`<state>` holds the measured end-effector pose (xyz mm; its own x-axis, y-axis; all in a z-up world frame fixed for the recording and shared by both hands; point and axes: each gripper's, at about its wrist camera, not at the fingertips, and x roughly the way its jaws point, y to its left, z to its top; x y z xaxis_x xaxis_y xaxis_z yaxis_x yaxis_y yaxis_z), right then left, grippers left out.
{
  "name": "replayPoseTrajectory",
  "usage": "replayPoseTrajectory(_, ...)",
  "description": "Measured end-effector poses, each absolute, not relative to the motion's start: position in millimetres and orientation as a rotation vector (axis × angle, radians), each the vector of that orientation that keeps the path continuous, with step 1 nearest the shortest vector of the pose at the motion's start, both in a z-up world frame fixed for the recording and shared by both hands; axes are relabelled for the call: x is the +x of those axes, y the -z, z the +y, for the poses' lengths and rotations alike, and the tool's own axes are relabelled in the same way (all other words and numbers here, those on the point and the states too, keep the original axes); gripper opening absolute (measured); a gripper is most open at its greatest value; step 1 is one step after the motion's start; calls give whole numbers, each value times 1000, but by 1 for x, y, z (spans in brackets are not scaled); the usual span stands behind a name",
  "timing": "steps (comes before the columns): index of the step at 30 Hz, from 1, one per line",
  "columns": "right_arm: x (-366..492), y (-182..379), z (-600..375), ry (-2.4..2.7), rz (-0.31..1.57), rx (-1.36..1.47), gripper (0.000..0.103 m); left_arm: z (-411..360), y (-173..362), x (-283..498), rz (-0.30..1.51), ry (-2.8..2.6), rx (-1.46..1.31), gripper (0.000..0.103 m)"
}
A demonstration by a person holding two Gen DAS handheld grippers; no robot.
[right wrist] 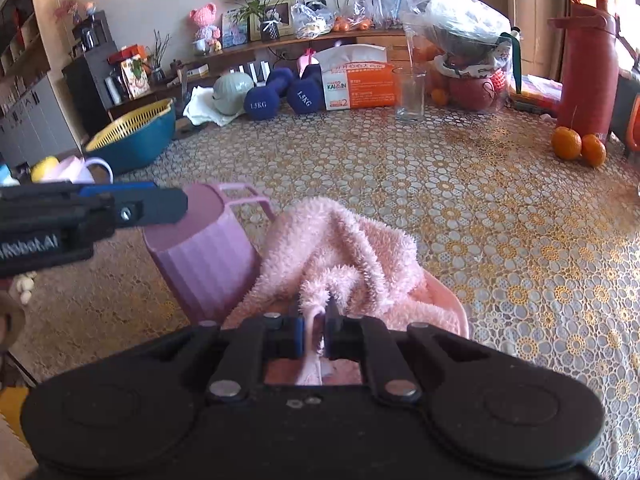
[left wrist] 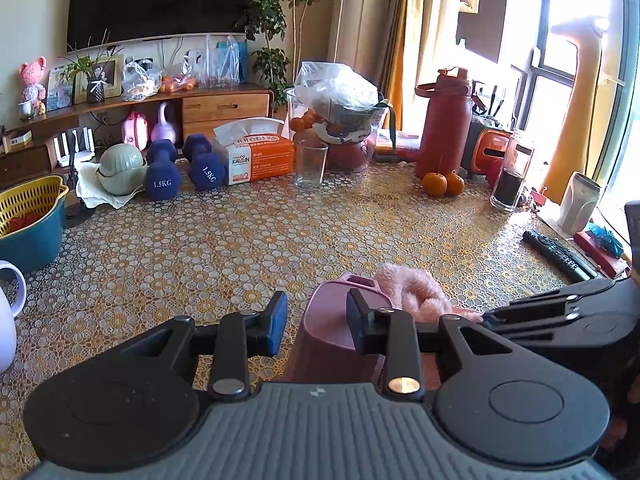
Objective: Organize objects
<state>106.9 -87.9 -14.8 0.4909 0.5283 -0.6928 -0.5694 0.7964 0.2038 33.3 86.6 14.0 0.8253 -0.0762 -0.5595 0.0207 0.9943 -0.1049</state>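
A mauve plastic cup (left wrist: 336, 332) with a handle stands upside down on the lace tablecloth; it also shows in the right wrist view (right wrist: 208, 256). My left gripper (left wrist: 318, 322) is open, its jaws apart over the cup's base, and it shows from the side in the right wrist view (right wrist: 160, 202). A fluffy pink towel (right wrist: 340, 248) lies bunched right of the cup and shows in the left wrist view (left wrist: 416, 290). My right gripper (right wrist: 314, 334) is shut on a fold of the towel.
At the back stand two blue dumbbells (left wrist: 180, 168), a tissue box (left wrist: 256, 152), a glass (left wrist: 311, 162), a red bottle (left wrist: 442, 120) and two oranges (left wrist: 442, 183). A teal and yellow basket (left wrist: 28, 220) sits left. A remote (left wrist: 560, 254) lies right.
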Motion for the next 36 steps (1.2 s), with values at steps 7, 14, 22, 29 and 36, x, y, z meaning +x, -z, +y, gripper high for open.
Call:
replayPoseTrajectory(7,107,-15,-97,-836,820,176,9,87,-14,34,598,53,-101,31)
replayPoseTrajectory(14,113,6,-90,-833,867,183,9,85,-14,36,598,59,-96,31)
replayPoseTrajectory(22,107,31,-84,-759,862,-34,8,85,-14,35,597,59,-92,31)
replayPoseTrajectory(29,86,14,-101,-760,786,-168,25,83,-14,33,594,59,-86,31)
replayPoseTrajectory(36,71,5,-99,-805,769,-176,69,83,-14,33,595,59,-84,31)
